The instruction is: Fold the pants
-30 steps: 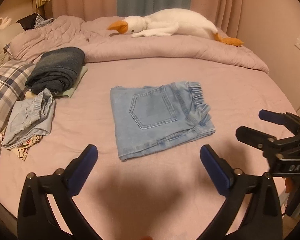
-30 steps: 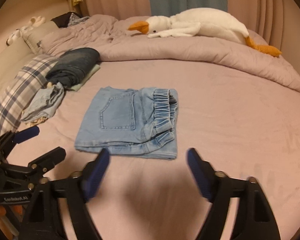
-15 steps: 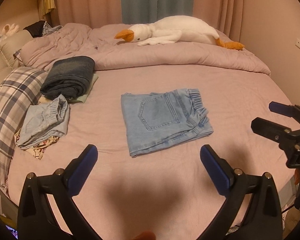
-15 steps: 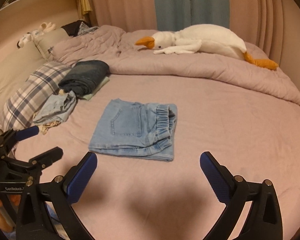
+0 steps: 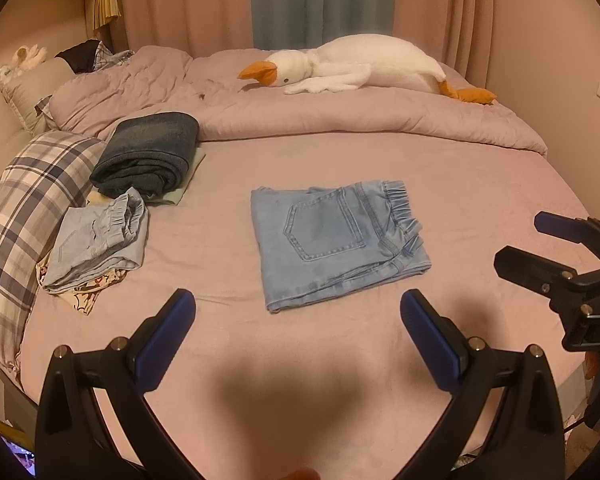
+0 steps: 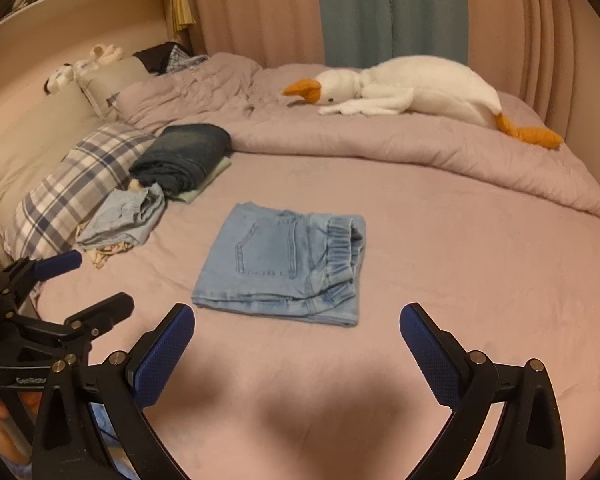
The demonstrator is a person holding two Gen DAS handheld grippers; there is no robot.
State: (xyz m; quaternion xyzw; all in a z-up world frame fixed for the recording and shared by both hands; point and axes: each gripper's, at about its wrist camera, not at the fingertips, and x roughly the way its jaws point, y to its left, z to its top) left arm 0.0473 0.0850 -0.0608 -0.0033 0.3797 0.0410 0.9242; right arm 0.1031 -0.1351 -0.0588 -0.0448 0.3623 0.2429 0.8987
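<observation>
Lying folded mid-bed, the jeans point(image 5: 336, 240) rest apart from both spread, empty tools, left point(image 5: 298, 320) and right point(image 6: 296, 334), which hover over the near edge.

Your pants point(image 5: 332, 240) were pale blue denim with lighter stitching. The bed point(image 5: 480, 184) was dusty pink, like its quilt point(image 5: 340, 128). The goose point(image 5: 364, 66) was white with an orange beak and feet. The pillow point(image 5: 32, 200) had a blue-and-white plaid. The jeans point(image 5: 148, 152) were dark blue. The curtains point(image 5: 320, 0) were pink and teal. Your left claw point(image 5: 298, 312) and right claw point(image 6: 296, 324) were black with blue pads.
</observation>
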